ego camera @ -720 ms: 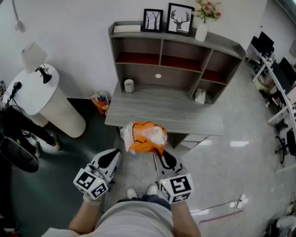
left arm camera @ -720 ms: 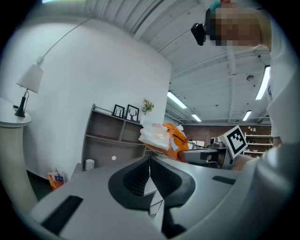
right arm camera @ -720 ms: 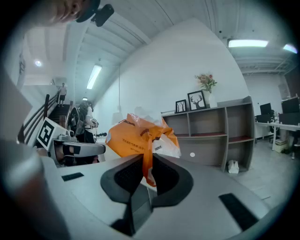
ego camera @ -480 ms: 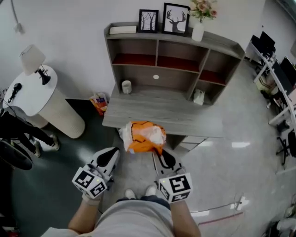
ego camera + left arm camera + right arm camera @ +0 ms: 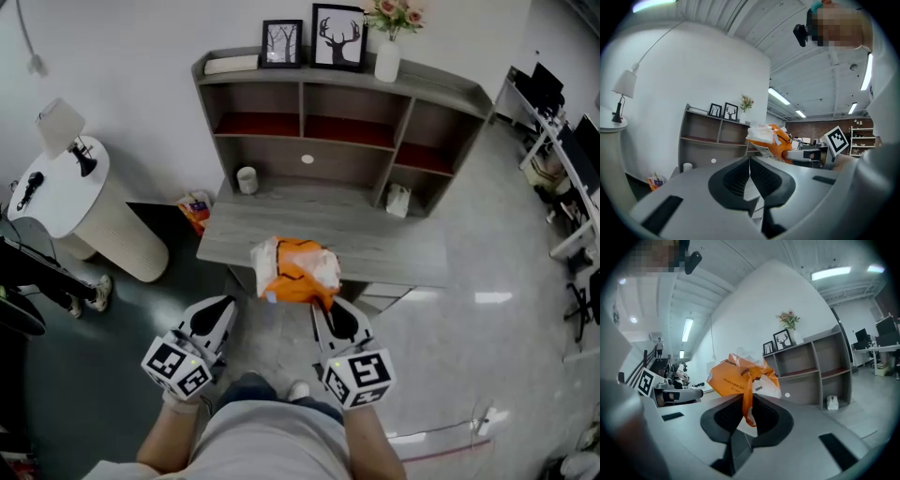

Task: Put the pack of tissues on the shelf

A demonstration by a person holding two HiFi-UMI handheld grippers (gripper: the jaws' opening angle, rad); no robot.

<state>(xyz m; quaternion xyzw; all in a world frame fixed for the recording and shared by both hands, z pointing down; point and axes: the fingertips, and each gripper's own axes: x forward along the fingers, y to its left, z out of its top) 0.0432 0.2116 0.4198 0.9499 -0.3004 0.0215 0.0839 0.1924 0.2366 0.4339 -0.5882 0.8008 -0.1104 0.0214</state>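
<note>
An orange and white pack of tissues (image 5: 298, 269) hangs in the air over the front edge of the grey desk (image 5: 403, 251). My right gripper (image 5: 327, 310) is shut on the pack's orange wrapper; in the right gripper view the pack of tissues (image 5: 739, 379) rises from between the closed jaws. My left gripper (image 5: 214, 318) is shut with nothing in it, low and to the left of the pack, and its own view shows the pack of tissues (image 5: 769, 139) off to the right. The grey shelf unit (image 5: 302, 97) stands on the desk's far side with open compartments.
Two framed pictures (image 5: 314, 39) and a vase of flowers (image 5: 388, 47) stand on the shelf's top. A white cup (image 5: 247, 179) and a small white pack (image 5: 397, 199) sit on the desk. A round white table with a lamp (image 5: 58, 128) stands at the left; office desks (image 5: 562, 141) at the right.
The desk and shelf have come nearer in the head view. The pack, still held by my right gripper, now hangs over the desk's front edge. The left gripper has kept its place beside it.
</note>
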